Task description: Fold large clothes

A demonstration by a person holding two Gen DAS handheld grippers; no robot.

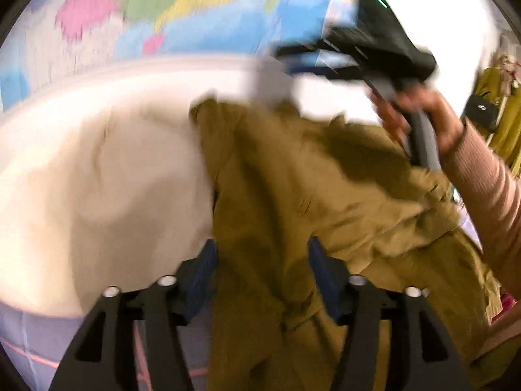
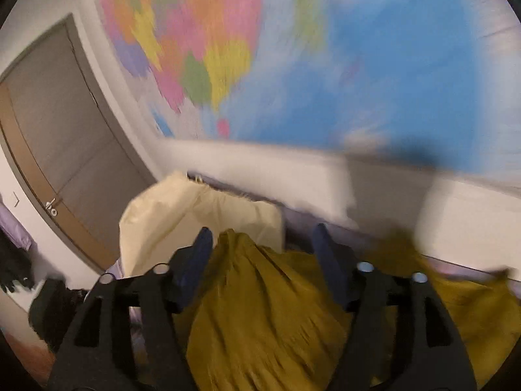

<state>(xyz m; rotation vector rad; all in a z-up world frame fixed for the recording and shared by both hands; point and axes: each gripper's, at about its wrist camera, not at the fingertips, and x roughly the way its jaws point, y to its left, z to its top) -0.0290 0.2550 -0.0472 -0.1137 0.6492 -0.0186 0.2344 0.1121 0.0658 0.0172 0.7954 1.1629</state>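
Mustard-olive garment (image 1: 293,195) bunches between the spread fingers of both the left gripper (image 1: 262,260) and right gripper (image 2: 260,247), near a cream pillow (image 2: 182,218).

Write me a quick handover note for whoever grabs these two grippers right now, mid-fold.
Left gripper: open, mustard coat bunched between its fingers, not pinched.
Right gripper: open too, coat fabric running between its fingers.
The coat lies crumpled beside the cream pillow, below the wall map. Both views are blurred.
Done: no neat fold shows.
Left: spread it flat, fold sleeves in, then fold the body.
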